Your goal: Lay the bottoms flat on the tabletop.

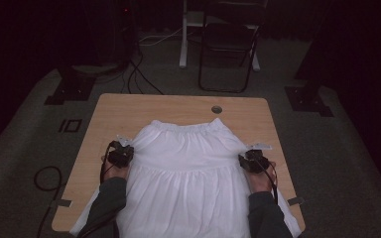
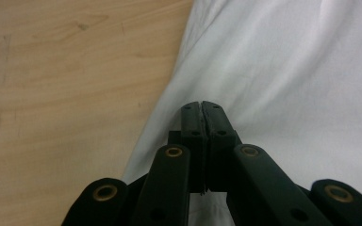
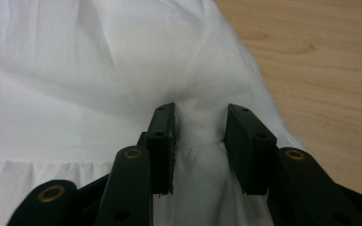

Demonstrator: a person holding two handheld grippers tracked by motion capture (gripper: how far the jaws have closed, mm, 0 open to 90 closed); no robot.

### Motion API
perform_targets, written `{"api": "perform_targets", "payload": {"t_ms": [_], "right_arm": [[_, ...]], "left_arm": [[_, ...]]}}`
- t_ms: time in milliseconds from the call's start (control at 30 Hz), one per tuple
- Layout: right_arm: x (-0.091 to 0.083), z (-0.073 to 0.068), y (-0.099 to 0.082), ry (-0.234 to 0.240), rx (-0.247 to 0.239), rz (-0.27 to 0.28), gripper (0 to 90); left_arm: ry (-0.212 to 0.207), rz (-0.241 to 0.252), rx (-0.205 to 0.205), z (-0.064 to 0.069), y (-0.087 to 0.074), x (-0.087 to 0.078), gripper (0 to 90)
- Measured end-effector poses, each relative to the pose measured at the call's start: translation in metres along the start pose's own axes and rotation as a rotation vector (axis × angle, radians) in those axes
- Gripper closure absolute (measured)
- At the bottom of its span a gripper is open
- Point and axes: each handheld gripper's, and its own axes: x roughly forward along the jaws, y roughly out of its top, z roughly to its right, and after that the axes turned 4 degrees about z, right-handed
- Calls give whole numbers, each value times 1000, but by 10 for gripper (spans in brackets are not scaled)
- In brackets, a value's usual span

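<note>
- While you've got one gripper in each hand, count is two grippers, one dress (image 1: 188,168), one table (image 1: 129,106).
- Dress: white, lying flat on the table, gathered waistband at the far end, hem hanging off the near edge by your sleeves.
- Left gripper (image 2: 201,104): sits at the dress's left edge; jaws pressed together, no gap showing. Tips lie over the fabric edge; can't tell if any cloth is pinched between them.
- Right gripper (image 3: 200,117): sits at the dress's right edge; jaws partly closed with a bunched fold of dress between them, pads pressing on it.
- Both grippers sit level with each other across the dress, just below the sleeves, well apart.
- One round hole (image 1: 217,109) in the table, just past the waistband.
- One folding chair (image 1: 228,44) on the floor beyond the table.
</note>
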Motion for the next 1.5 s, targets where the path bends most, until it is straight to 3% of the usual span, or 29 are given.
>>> {"api": "perform_targets", "payload": {"t_ms": [100,167,233,300,500,633,667,767,867,1033,1100,1200,1267,1367,1500], "right_arm": [[6,0,6,-3,6,-4,632],[8,1,8,-3,8,-7,631],[8,1,9,-3,10,-10,626],[7,0,8,0,7,-14,610],[-3,-4,6,15,4,-6,557],[-15,-7,3,17,-21,12,538],[-19,-8,1,15,-25,16,528],[-32,-9,-10,-1,-37,22,497],[-38,-7,-20,-3,-12,17,471],[-50,-7,-29,7,3,22,431],[-57,-6,-34,34,15,13,394],[-59,-5,-41,16,6,-4,378],[-56,-3,-46,6,4,-22,387],[-54,-2,-51,1,13,-8,433],[-50,0,-49,11,-10,22,645]], "left_arm": [[15,-16,7,2,6,5,885],[8,-17,-25,0,7,5,882],[-23,-21,-67,-5,7,4,810],[-54,-17,-81,-8,4,0,723],[-80,73,-104,-10,-5,-33,639],[-81,91,-108,-11,-14,-50,601],[-76,100,-124,-12,-25,-61,601],[-82,85,-140,-14,-43,-68,554],[-97,74,-170,-15,-59,-72,538],[-108,77,-166,-12,-73,-81,511],[-103,63,-148,-10,-79,-85,505],[-89,47,-145,-10,-84,-84,494],[-81,68,-127,-9,-87,-82,487],[-71,75,-126,-8,-87,-82,532],[-71,81,-92,-8,-84,-79,816]]}}
